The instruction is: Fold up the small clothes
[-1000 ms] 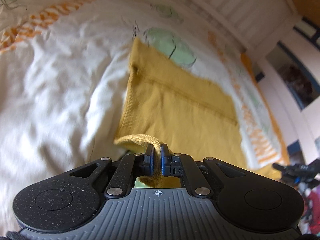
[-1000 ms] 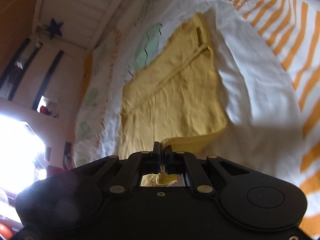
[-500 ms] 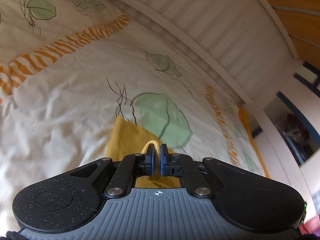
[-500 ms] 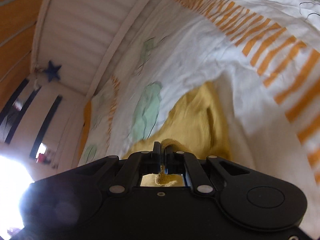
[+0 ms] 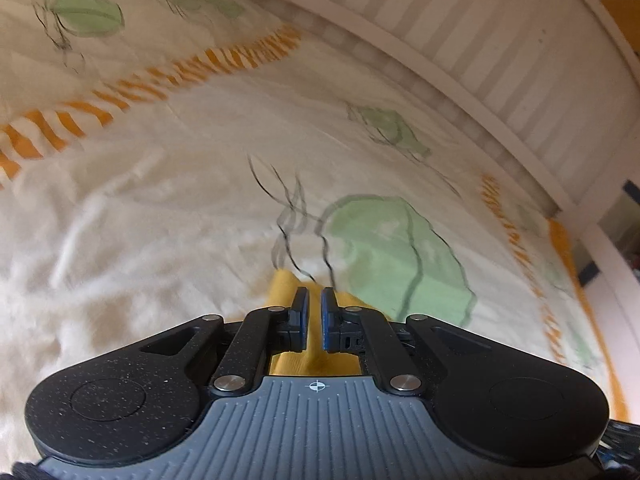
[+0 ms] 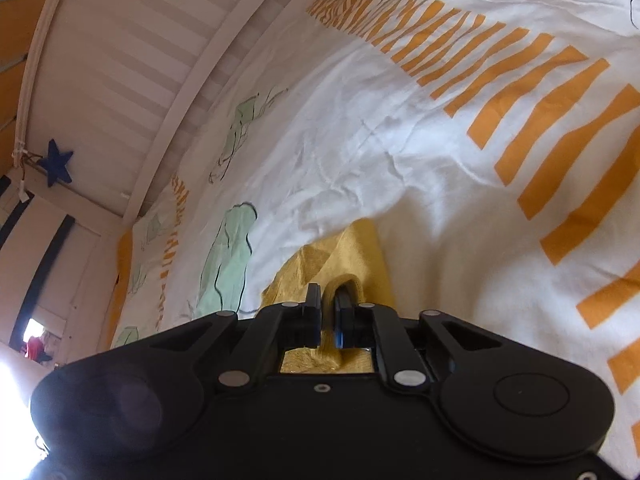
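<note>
Between your left fingers: a narrow gap with nothing pinched across it, so your left gripper (image 5: 314,304) reads as slightly open, with the yellow garment (image 5: 286,286) lying just under and past the tips.
Right fingers: your right gripper (image 6: 328,308) is closed on a rolled hem of the same garment, which loops up between the pads.
Garment: it lies on the bedsheet (image 5: 160,208), just ahead of both tools; most of it is hidden beneath them, and its far corner peeks out beside the large green leaf print (image 5: 392,256) (only that corner and the cloth under the mechanism show on your left).
Stage: judging by this, the fold has been carried over and one side is let go while the other is not.
Risk, uneven drop: with only one corner held, any pull from your right hand would likely drag the top layer askew.
Risk, snag: the hem curls around the right pad; if you open while drawing back, it may catch and lift the layer.
Risk, sheet: wrinkles in the soft sheet could bunch under the fold.
Edges: the slatted bed rail (image 5: 460,28) runs along the far edge of the bed.
Room: bare sheet spreads wide toward the orange striped band (image 6: 520,92), giving you space to withdraw.
</note>
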Tool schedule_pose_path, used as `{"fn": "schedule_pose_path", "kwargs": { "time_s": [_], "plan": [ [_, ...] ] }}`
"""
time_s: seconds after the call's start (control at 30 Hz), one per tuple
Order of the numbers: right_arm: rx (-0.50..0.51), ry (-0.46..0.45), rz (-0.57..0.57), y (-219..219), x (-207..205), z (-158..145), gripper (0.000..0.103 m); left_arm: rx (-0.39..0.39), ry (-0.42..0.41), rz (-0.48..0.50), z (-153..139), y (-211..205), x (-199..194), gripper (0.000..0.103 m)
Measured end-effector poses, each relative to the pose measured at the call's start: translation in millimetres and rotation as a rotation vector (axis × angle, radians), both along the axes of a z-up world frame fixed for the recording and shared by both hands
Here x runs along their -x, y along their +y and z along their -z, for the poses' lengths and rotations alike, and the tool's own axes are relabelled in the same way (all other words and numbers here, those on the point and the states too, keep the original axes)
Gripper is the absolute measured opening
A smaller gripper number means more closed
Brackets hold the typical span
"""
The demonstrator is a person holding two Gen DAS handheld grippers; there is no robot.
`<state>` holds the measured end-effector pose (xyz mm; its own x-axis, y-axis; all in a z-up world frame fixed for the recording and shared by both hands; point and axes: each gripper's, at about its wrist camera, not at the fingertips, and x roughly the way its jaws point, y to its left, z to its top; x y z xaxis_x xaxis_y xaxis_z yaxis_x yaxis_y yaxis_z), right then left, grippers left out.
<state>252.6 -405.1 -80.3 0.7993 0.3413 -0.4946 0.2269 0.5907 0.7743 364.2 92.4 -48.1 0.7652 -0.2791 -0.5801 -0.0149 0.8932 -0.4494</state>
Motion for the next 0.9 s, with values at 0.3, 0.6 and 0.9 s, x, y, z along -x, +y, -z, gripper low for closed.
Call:
{"fn": "schedule_pose_path", "kwargs": {
  "time_s": [0.3, 0.6, 0.9],
  "plan": [
    [0.271, -0.063, -0.005, 13.2, 8.8, -35.3, 0.063, -0.244, -0.051, 0.148, -25.8, -43.3, 37.1, 0.024],
    [0.618, -0.07, -0.35, 105.2, 17.7, -43.8, 0.063, -0.402, 0.048, 0.42, 14.5, -99.1, 80.6, 0.024],
    [0.887, 0.007, -0.476, 149.4, 2.1, -21.0, 0.065, -0.377, 0.096, 0.408, 29.6, -107.9, 46.0, 0.026]
  ]
}}
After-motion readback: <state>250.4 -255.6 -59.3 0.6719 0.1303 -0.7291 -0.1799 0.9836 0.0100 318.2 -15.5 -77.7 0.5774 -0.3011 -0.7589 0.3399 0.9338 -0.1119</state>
